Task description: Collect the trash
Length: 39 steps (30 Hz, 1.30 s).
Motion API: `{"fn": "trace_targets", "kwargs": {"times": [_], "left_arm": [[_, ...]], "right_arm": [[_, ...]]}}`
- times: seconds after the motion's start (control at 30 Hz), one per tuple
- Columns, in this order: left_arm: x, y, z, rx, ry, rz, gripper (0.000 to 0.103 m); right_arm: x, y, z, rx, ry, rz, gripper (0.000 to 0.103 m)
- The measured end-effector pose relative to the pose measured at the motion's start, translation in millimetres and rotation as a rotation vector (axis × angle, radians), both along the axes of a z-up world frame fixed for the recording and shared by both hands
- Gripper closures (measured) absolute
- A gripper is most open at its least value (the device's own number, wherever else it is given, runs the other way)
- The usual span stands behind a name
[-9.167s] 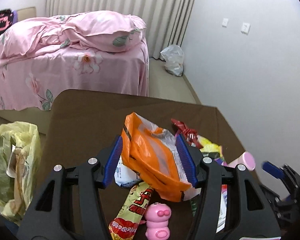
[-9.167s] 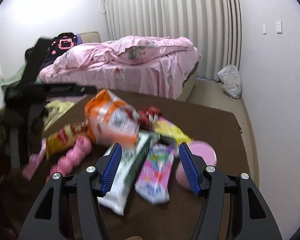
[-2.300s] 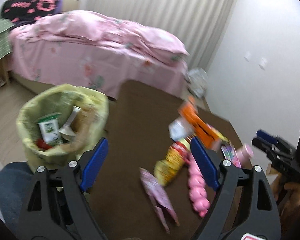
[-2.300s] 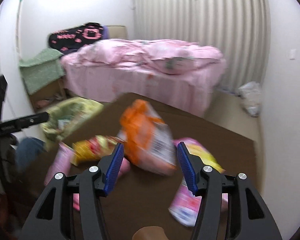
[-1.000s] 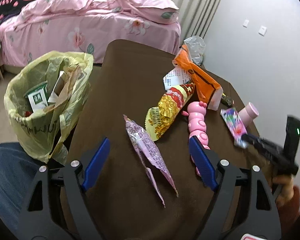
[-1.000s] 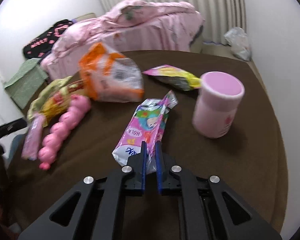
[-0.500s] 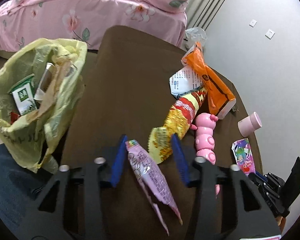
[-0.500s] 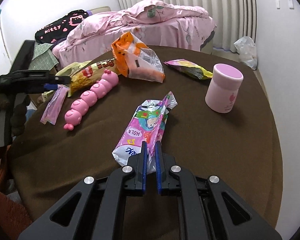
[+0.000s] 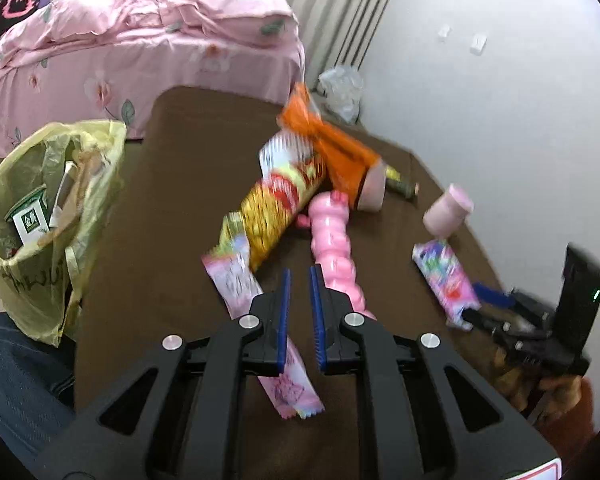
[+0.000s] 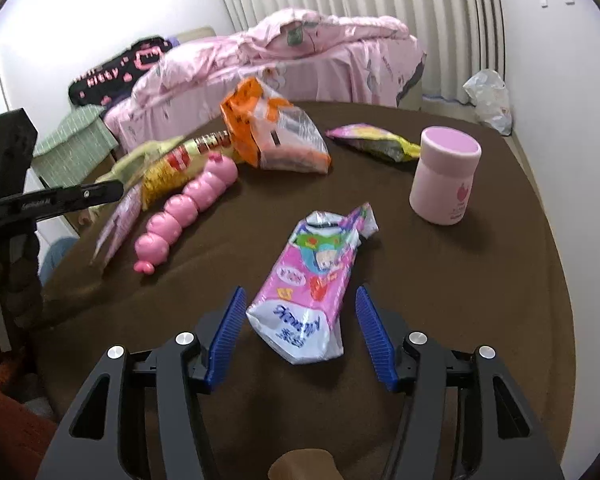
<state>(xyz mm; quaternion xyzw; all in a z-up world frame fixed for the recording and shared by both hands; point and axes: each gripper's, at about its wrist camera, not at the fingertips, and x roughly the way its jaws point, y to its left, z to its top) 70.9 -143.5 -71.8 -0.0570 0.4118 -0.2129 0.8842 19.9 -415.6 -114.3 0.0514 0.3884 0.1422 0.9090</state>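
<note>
My left gripper is nearly shut, its jaws a narrow gap apart with nothing between them. A long pale pink wrapper lies under its left finger on the brown table. My right gripper is open, its jaws on either side of a bright pink snack bag that lies on the table; this bag also shows in the left wrist view. A yellow trash bag with trash inside hangs at the table's left edge.
On the table lie a yellow-red snack bag, an orange bag, a yellow-pink wrapper, a pink caterpillar toy and a pink jar. A pink bed stands behind. A white bag lies by the wall.
My right gripper has opened and let go of the bright pink snack bag, which now lies between its jaws. My left gripper has closed to a narrow gap and moved right, off the pale pink wrapper.
</note>
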Motion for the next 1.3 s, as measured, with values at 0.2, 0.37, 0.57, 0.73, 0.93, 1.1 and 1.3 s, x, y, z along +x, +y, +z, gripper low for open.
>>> {"fn": "trace_targets", "kwargs": {"times": [0.2, 0.37, 0.57, 0.73, 0.93, 1.1, 1.3], "left_arm": [[0.1, 12.1, -3.5, -0.037, 0.015, 0.065, 0.059], [3.5, 27.9, -5.5, -0.089, 0.056, 0.110, 0.040], [0.4, 33.2, -3.6, -0.072, 0.052, 0.146, 0.038], [-8.1, 51.3, 17.0, -0.068, -0.053, 0.164, 0.018], [1.8, 53.7, -6.2, 0.002, 0.048, 0.210, 0.022], [22.1, 44.7, -17.2, 0.073, 0.099, 0.246, 0.047], [15.9, 46.6, -17.9, 0.045, 0.109, 0.224, 0.083]], "right_arm": [[17.0, -3.5, -14.0, 0.047, 0.096, -0.069, 0.049], [20.4, -7.5, -15.3, 0.093, 0.103, -0.112, 0.048], [18.2, -4.0, -15.4, 0.068, 0.094, -0.097, 0.048], [17.4, -1.9, -15.1, 0.041, 0.093, -0.097, 0.048], [17.6, 0.7, -15.0, 0.016, 0.092, -0.097, 0.048], [17.6, 8.0, -14.7, -0.039, 0.091, -0.100, 0.048], [14.5, 17.9, -13.6, -0.091, 0.079, -0.069, 0.055]]}}
